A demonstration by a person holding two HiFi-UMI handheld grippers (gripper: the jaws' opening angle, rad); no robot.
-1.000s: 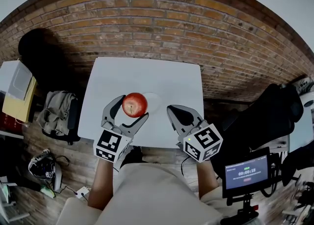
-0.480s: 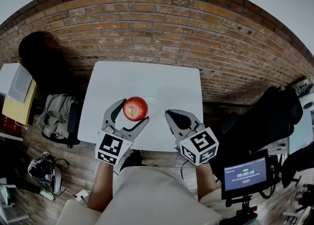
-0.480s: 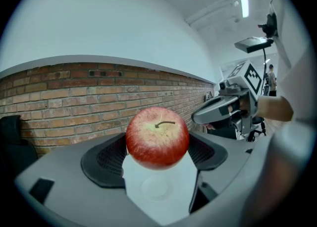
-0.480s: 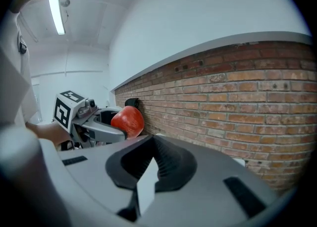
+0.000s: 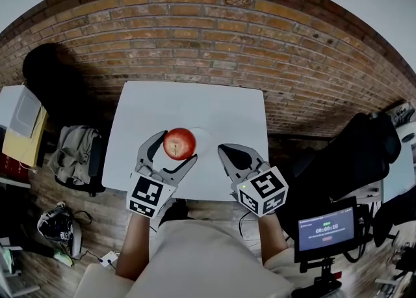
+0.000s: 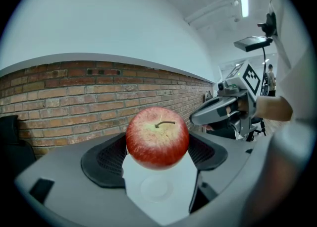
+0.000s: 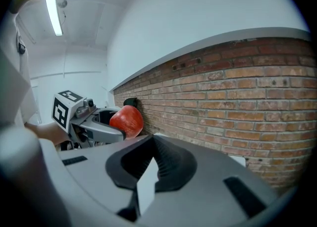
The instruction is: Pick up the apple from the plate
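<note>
- Red apple (image 5: 179,143), stem up, is held in the air between the two pads of the left tongs (image 5: 177,145). It is over the near half of the white table (image 5: 195,98), about midway between the left and right edges.
- In the left gripper view the apple (image 6: 157,137) fills the gap between the ribbed black pads. The left tongs (image 6: 157,152) press on it from both sides at its widest part, which probably keeps the round fruit from rolling out.
- White plate (image 6: 156,190) lies flat and empty on the table directly under the fruit in that view, so the apple is clear of it and the pick-up looks done.
- From the head view the plate (image 5: 204,136) is a faint pale disc just right of the apple, nearer the table's near edge than its far edge.
- Right tongs (image 5: 222,149) hang over the near edge, right of the plate and apart from it. The jaws are closed together on nothing, seemingly parked out of the way.
- The right gripper view shows the same: ribbed pads of the right tongs (image 7: 148,144) meet at the tips, with only a sliver of table between them, and the apple (image 7: 127,121) is off to the left.
- Compared with one second ago, the apple and left tongs sit slightly nearer the person, and the right tongs have edged a little left. Since half a second ago almost nothing has shifted, so the hold appears steady.
</note>
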